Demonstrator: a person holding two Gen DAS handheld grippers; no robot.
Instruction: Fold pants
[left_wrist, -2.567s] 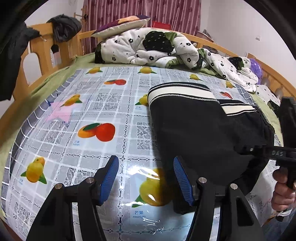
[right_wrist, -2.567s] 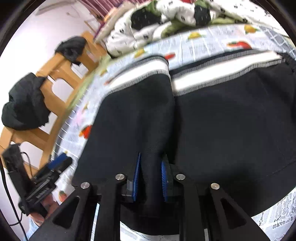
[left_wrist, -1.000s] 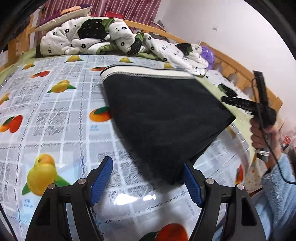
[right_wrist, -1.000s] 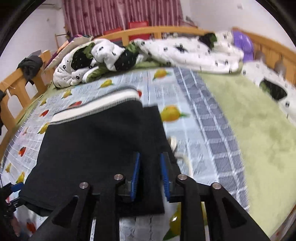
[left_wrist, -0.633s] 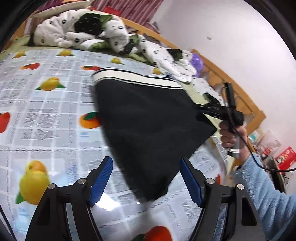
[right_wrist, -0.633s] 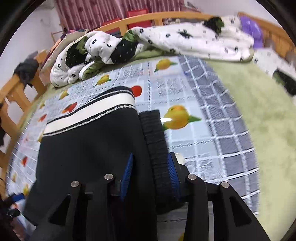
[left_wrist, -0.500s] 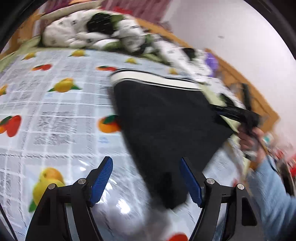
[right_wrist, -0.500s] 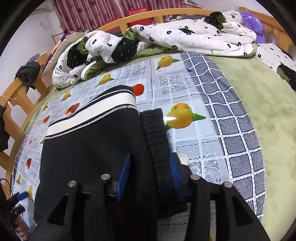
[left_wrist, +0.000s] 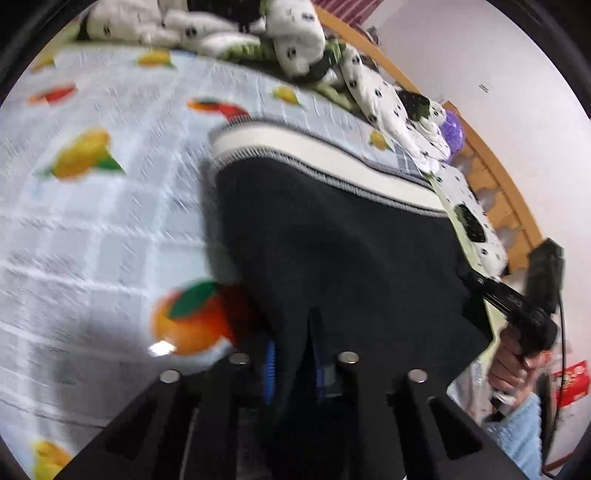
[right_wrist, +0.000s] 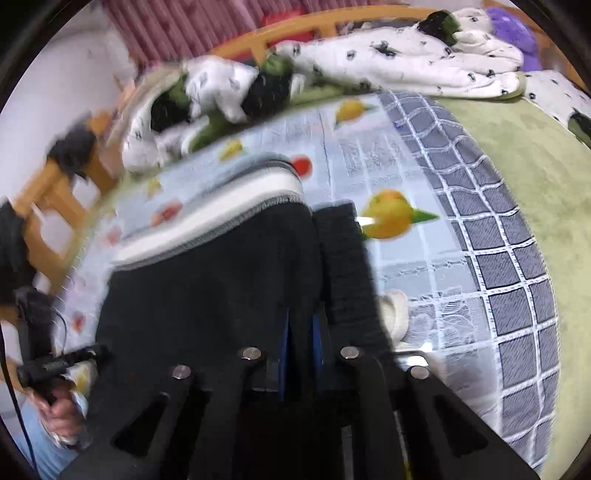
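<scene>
Both tools have just closed: the left tool (left_wrist: 291, 365) and right tool (right_wrist: 300, 345) each pinch the near edge of the black pants (left_wrist: 332, 251), centre frame on the bed (right_wrist: 517, 155), ready for another fold.

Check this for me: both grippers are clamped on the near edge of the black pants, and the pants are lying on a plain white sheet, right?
Not quite. Both the left gripper and the right gripper are shut on the near edge of the black pants, but the cover under the pants is not plain white: it is a grid-patterned cover printed with fruit, as the left wrist view shows.
</scene>
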